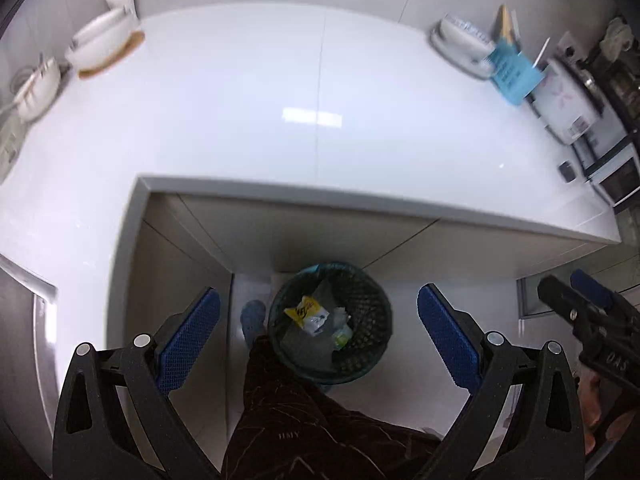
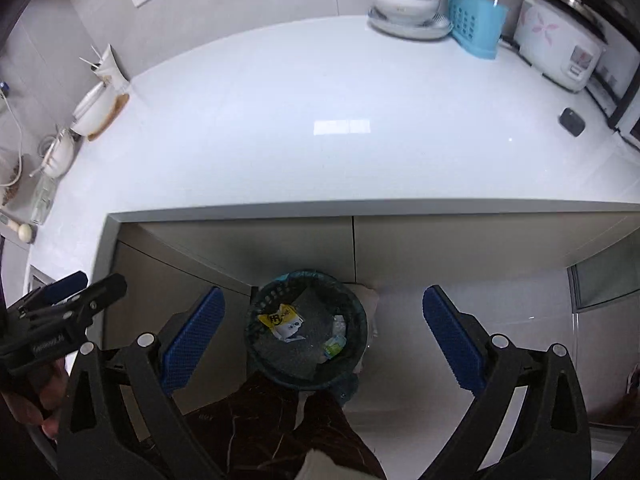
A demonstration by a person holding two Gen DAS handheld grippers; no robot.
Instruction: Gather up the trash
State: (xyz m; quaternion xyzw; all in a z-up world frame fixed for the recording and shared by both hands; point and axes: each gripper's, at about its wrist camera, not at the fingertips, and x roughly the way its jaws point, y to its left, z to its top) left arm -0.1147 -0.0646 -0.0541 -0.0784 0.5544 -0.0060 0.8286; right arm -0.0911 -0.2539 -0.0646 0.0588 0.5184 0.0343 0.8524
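Note:
A round dark mesh waste bin (image 1: pixel 360 292) (image 2: pixel 356 316) stands on the floor below the counter edge. Inside it lie a yellow and white wrapper (image 1: pixel 306 314) (image 2: pixel 282 320), a small green scrap (image 1: pixel 342 336) (image 2: pixel 334 345) and clear plastic. My left gripper (image 1: pixel 318 320) hangs high above the bin, open, with nothing between its blue pads (image 1: pixel 188 344). My right gripper (image 2: pixel 324 324) is also above the bin, jaws wide and empty. In the left wrist view the right gripper (image 1: pixel 576 300) shows at the right edge. In the right wrist view the left gripper (image 2: pixel 84 288) shows at the left edge.
A white counter (image 1: pixel 280 100) (image 2: pixel 320 100) spans both views. Stacked bowls (image 2: pixel 406 6), a blue utensil basket (image 2: pixel 474 24) and a rice cooker (image 2: pixel 560 48) line its back right. A bowl on a wooden coaster (image 2: pixel 102 108) sits at left. A person's dark trouser leg (image 1: pixel 296 412) stands beside the bin.

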